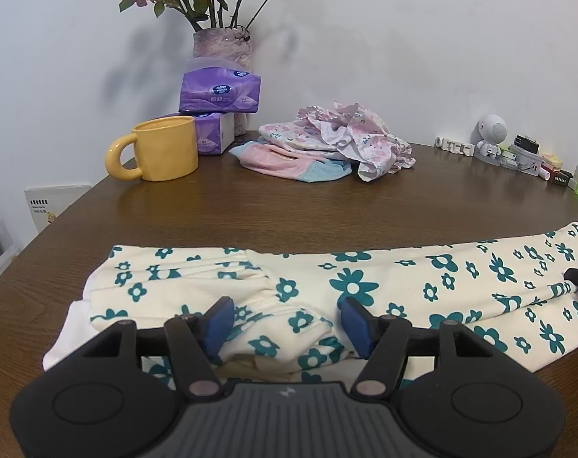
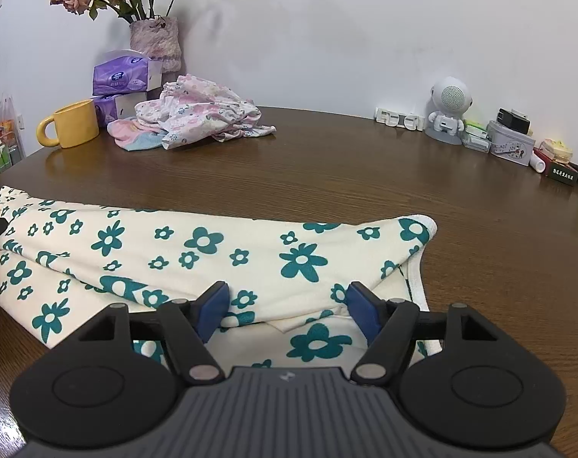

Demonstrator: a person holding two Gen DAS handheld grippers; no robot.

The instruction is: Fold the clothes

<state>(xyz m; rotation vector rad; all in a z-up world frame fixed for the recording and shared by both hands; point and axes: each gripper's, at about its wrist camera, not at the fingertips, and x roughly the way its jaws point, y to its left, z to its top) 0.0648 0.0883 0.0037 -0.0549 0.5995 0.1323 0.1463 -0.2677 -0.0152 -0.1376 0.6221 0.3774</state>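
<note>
Cream trousers with teal flowers (image 1: 365, 286) lie flat along the near edge of the brown table (image 1: 289, 206), folded lengthwise. My left gripper (image 1: 287, 318) is open, its blue pads either side of the gathered waistband end, just above the cloth. My right gripper (image 2: 285, 305) is open over the leg-hem end of the trousers (image 2: 212, 252). Each gripper's tip shows at the edge of the other's view. A pile of pink floral and pink-blue clothes (image 1: 327, 145) lies at the back of the table; it also shows in the right wrist view (image 2: 197, 114).
A yellow mug (image 1: 163, 154), purple tissue packs (image 1: 216, 95) and a vase of dried roses (image 1: 222, 44) stand at the back left. A white robot-shaped speaker (image 2: 447, 110), a tin and small boxes (image 2: 512, 145) line the back right by the wall.
</note>
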